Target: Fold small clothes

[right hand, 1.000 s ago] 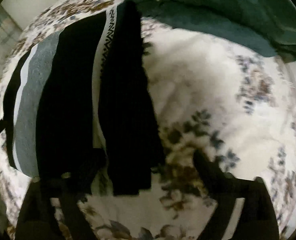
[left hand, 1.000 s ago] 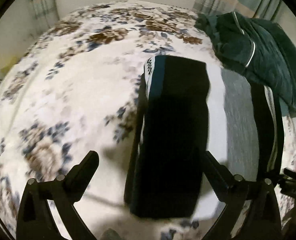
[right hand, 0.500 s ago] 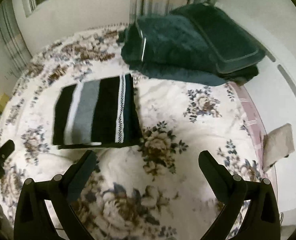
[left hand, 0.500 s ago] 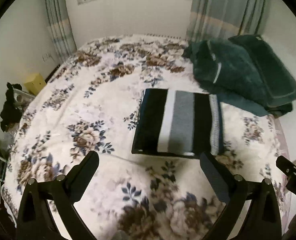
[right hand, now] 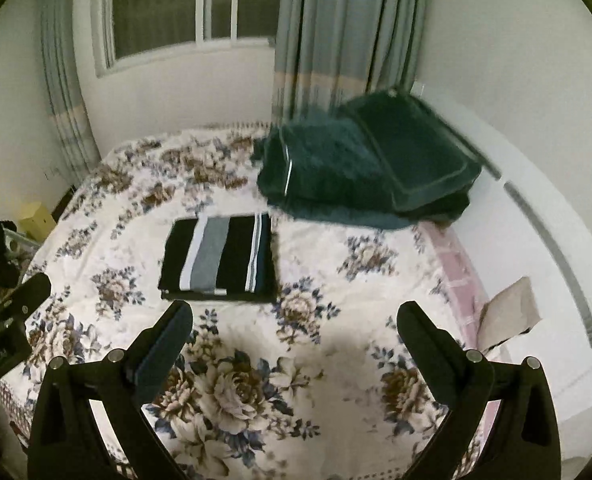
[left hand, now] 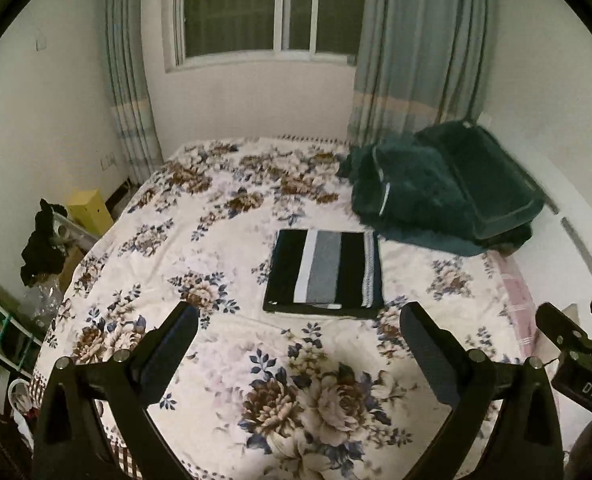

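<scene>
- Left wrist view: your left gripper (left hand: 297,330) is held above the floral bedspread (left hand: 216,264), fingers spread wide, nothing between them.
- The folded striped garment (left hand: 323,273) lies flat on the bedspread, ahead of the fingertips and a little toward the right finger (left hand: 423,344), well clear of both. Black, white and grey bands run away from you; a patterned trim sits on its right edge.
- Beyond the garment and further right of the claw, a dark green blanket pile (left hand: 439,196) is heaped against the wall.
- Straight ahead past the bed: the window (left hand: 272,8), with curtains (left hand: 419,52) either side.
- Far left of the claw, off the bed's edge: a yellow box (left hand: 90,210) and a dark cloth (left hand: 42,246) draped over clutter.
- At the right margin, part of your right gripper (left hand: 575,356) shows, level with the left one.

- Right wrist view: your right gripper (right hand: 295,330) also hangs over the floral bedspread (right hand: 335,320), fingers wide apart and empty.
- The folded striped garment (right hand: 219,258) lies ahead and to the left, just beyond the left finger (right hand: 168,340) tip, not touching it.
- The dark green blanket pile (right hand: 359,172) sits ahead, slightly right of centre, behind the garment.
- A beige pillow (right hand: 509,316) lies off the bed's right side, beyond the right finger.
- The left gripper's body (right hand: 4,328) shows at the left margin.
</scene>
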`<state>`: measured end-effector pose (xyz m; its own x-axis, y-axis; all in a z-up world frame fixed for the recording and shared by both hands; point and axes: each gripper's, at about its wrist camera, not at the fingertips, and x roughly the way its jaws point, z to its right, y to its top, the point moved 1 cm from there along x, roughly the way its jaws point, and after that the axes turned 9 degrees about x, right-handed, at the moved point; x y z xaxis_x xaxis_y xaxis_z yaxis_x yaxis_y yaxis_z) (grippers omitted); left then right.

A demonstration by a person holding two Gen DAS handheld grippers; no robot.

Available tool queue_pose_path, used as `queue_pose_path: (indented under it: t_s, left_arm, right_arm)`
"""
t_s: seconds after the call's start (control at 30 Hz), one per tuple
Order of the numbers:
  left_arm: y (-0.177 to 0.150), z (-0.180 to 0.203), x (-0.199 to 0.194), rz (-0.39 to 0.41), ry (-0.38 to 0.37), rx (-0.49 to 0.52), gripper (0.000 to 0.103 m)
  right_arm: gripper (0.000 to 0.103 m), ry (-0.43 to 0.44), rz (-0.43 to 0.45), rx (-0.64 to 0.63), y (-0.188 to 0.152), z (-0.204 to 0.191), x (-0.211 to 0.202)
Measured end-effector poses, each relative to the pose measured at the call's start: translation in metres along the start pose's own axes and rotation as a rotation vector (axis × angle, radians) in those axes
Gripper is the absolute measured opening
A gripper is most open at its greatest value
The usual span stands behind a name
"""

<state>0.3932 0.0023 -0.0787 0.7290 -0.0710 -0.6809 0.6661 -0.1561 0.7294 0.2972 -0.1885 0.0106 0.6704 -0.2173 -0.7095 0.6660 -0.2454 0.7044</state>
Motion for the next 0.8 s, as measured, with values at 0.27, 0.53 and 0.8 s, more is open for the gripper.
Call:
queue_pose_path:
  t_s: [0.27, 0.53, 0.8]
  left_arm:
    - [0.002, 0.001, -0.068, 0.098, 0.022, 0.020, 0.103]
    - [-0.008, 0.001, -0.094, 0.100, 0.029, 0.029, 0.103]
    - [-0.017, 0.006, -0.105, 0.058, 0.030, -0.003, 0.103]
  right_arm:
    - [0.103, 0.041, 0.092, -0.002, 0.001, 0.008, -0.093]
    - [0.103, 0.074, 0.112, -0.008, -0.002, 0.014, -0.141]
    - [0.103, 0.099, 0.125, -0.022, -0.003, 0.012, -0.157]
